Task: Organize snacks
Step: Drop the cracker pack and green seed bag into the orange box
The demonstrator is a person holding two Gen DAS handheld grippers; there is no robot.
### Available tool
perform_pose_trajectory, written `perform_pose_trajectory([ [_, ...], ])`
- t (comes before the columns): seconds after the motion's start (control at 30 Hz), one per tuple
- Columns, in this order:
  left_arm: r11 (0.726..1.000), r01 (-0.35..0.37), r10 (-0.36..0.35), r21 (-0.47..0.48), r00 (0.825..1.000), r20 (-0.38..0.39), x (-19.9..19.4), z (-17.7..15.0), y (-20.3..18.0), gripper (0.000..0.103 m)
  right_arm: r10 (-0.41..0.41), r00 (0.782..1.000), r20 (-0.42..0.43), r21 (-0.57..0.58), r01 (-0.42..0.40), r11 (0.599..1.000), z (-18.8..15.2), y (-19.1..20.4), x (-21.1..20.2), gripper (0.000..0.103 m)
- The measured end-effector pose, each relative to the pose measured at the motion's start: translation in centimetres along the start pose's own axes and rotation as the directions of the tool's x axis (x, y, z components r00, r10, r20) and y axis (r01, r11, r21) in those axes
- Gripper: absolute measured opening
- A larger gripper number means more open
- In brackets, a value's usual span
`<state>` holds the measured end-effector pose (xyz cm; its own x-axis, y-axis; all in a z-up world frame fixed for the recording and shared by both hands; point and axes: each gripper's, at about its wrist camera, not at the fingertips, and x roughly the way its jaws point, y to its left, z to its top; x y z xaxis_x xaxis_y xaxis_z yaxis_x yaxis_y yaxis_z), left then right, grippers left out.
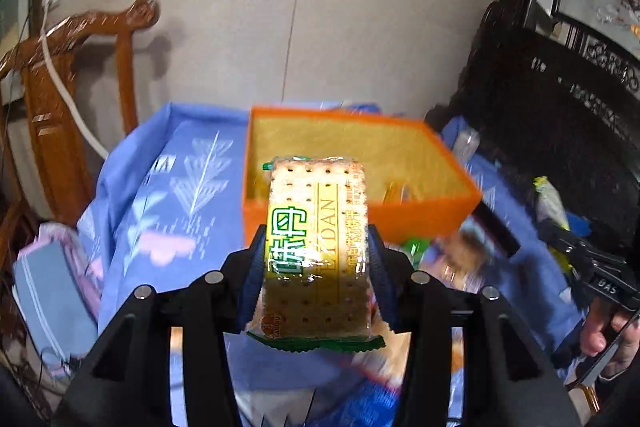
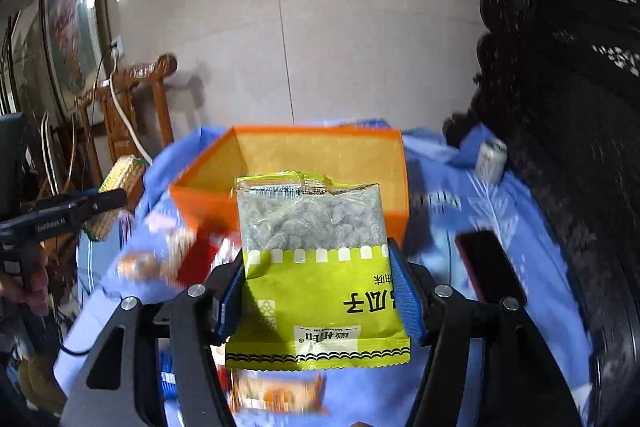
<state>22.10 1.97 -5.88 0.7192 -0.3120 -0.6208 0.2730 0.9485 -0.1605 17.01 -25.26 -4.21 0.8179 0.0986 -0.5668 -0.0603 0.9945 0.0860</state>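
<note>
My left gripper (image 1: pixel 316 263) is shut on a cracker packet (image 1: pixel 316 247) with green edges, held in the air in front of the orange box (image 1: pixel 420 215). My right gripper (image 2: pixel 316 287) is shut on a yellow-green bag of seeds (image 2: pixel 316 267), also held above the table just before the orange box (image 2: pixel 200 199). From the right wrist view the left gripper (image 2: pixel 80 207) shows at far left with the cracker packet (image 2: pixel 120 175). From the left wrist view the right gripper (image 1: pixel 580 251) shows at far right with the seed bag (image 1: pixel 550 203).
A blue patterned cloth (image 1: pixel 168 195) covers the table. Several loose snack packets (image 2: pixel 160 259) lie in front of the box. A dark phone (image 2: pixel 490 271) and a small can (image 2: pixel 490 159) lie at right. A wooden chair (image 1: pixel 60 107) stands left, dark carved furniture (image 2: pixel 560 147) right.
</note>
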Motion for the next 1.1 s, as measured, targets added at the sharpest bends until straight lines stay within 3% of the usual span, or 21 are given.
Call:
perform_pose_trajectory([
  [0.2, 1.0, 0.024, -0.024, 0.011, 0.999, 0.021, 3.2, 5.7, -1.0, 0.046, 0.003, 1.0, 0.028, 0.026, -0.004, 1.0, 4.8, -0.8, 3.7, 0.064],
  [0.5, 0.996, -0.062, 0.061, 0.07, 0.998, 0.021, 8.3, 11.1, -2.2, 0.046, 0.01, 1.0, 0.004, 0.054, -0.011, 0.998, 8.8, -0.9, 9.5, 0.064],
  [0.57, 0.993, -0.09, 0.09, 0.083, 0.996, 0.009, 9.3, 11.6, -2.4, 0.048, 0.027, 0.999, -0.032, 0.064, -0.025, 0.998, 9.4, -0.8, 11.2, 0.068],
  [0.67, 0.982, -0.172, 0.173, 0.08, 0.985, 0.001, 10.4, 12.1, -2.7, 0.098, 0.004, 0.995, -0.097, 0.076, 0.004, 0.997, 9.8, -0.6, 13.1, 0.092],
  [0.77, 0.979, -0.189, 0.186, 0.079, 0.981, 0.048, 9.1, 12.2, -2.9, 0.099, 0.018, 0.997, -0.075, 0.088, -0.012, 0.996, 9.5, -0.1, 11.9, 0.099],
  [0.87, 0.975, -0.204, 0.199, 0.092, 0.978, 0.063, 8.1, 12.0, -3.0, 0.099, 0.008, 0.998, -0.065, 0.054, -0.005, 0.999, 9.2, 0.7, 10.3, 0.1],
  [1.1, 0.989, -0.146, 0.146, 0.017, 0.988, 0.046, 4.2, 9.8, -2.1, 0.099, 0.034, 0.999, -0.007, 0.035, -0.034, 0.999, 7.9, 1.4, 4.2, 0.1],
])
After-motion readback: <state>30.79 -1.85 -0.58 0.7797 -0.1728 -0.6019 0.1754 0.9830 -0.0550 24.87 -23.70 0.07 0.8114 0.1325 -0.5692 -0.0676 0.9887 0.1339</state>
